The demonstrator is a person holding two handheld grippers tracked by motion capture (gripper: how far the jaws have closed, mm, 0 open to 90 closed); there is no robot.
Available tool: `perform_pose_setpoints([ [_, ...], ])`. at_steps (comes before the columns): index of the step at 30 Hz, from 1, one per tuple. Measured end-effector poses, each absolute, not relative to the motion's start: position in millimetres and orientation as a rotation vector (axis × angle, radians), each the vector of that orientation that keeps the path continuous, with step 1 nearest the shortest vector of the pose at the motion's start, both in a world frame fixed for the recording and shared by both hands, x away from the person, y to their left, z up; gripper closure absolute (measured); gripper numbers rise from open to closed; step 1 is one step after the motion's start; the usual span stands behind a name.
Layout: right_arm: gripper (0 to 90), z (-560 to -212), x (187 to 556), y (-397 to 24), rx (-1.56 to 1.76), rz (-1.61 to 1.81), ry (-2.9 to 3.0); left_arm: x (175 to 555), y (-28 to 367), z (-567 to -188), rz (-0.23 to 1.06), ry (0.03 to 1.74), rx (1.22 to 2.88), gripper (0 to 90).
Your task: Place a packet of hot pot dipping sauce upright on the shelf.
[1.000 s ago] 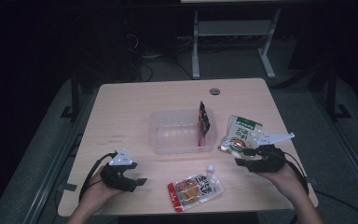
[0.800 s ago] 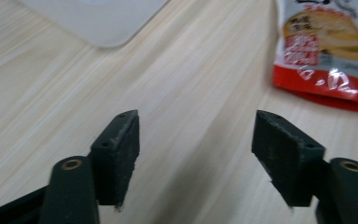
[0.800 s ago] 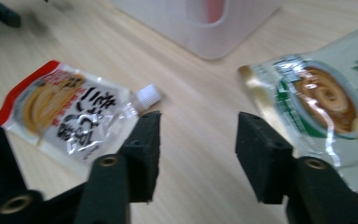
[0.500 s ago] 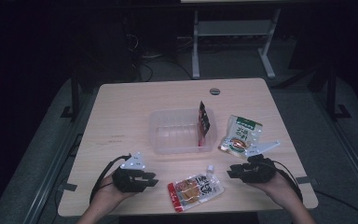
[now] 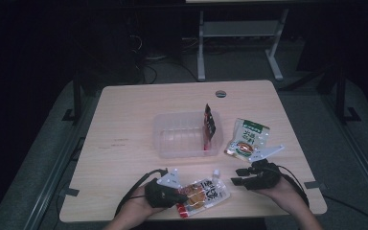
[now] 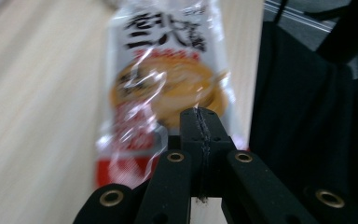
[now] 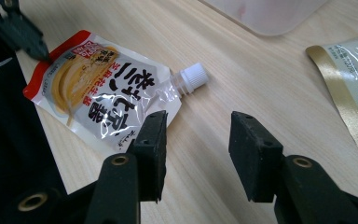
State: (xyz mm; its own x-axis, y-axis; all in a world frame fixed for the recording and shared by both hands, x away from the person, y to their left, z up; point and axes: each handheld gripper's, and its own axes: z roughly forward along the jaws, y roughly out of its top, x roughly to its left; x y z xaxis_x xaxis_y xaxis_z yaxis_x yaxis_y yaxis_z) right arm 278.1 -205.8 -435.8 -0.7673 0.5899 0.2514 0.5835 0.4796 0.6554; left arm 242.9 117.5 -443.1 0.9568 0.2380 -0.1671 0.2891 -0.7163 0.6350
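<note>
Left hand-held gripper (image 5: 179, 195) lies at the near edge of the desk (image 5: 124, 120) in the high view, its jaws brought together at the red end of the spouted pouch (image 5: 206, 194). That pouch lies flat near the middle of the near edge, its white cap pointing away from the person and a little to the right. Right hand-held gripper (image 5: 239, 176) rests just right of the pouch, jaws partly apart and empty, pointing toward it. A clear tub (image 5: 184, 136) sits in the middle of the desk with a dark sachet (image 5: 210, 122) standing upright against its right wall. A green packet (image 5: 247, 139) lies flat just right of the tub, toward the right edge.

From the left gripper view, the left hand-held gripper (image 6: 200, 128) has its jaws closed flush together, with only a thin seam between them. They lie over the pouch's (image 6: 168, 79) near end; whether film is pinched between them I cannot tell. The picture is blurred.

From the right gripper view, the right hand-held gripper (image 7: 198, 140) has a moderate gap, having just opened a little, with bare desk (image 7: 261, 70) between the pads. The left pad overlaps the pouch's (image 7: 102, 93) edge, below the cap (image 7: 193, 77). The other gripper's black tip (image 7: 32, 44) sits at the pouch's red end. The tub's corner (image 7: 270, 14) shows at the top and the green packet (image 7: 354, 93) at the right.
</note>
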Motion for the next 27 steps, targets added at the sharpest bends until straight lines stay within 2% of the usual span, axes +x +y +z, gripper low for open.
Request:
perform_pose_setpoints([
  [6, 51.4, -435.2, 278.3, -206.4, 1.069, 1.186, 2.694, 250.6, 101.4, -449.9, -0.074, 0.366, 2.428, 89.8],
  [19, 50.0, -435.6, 277.2, -207.2, 1.107, 1.178, 2.701, 267.7, 105.6, -452.7, -0.010, 0.422, 2.433, 89.8],
  [21, 54.9, -435.5, 274.8, -207.5, 1.108, 1.174, 2.721, 267.0, 104.9, -453.3, -0.005, 0.426, 2.431, 89.8],
  [25, 81.3, -437.5, 268.1, -200.1, 1.057, 1.145, 2.804, 266.9, 104.7, -454.1, -0.010, 0.429, 2.434, 89.8],
  [27, 89.4, -439.5, 262.2, -193.5, 1.006, 1.148, 2.849, 267.1, 104.8, -454.3, -0.006, 0.422, 2.440, 89.9],
])
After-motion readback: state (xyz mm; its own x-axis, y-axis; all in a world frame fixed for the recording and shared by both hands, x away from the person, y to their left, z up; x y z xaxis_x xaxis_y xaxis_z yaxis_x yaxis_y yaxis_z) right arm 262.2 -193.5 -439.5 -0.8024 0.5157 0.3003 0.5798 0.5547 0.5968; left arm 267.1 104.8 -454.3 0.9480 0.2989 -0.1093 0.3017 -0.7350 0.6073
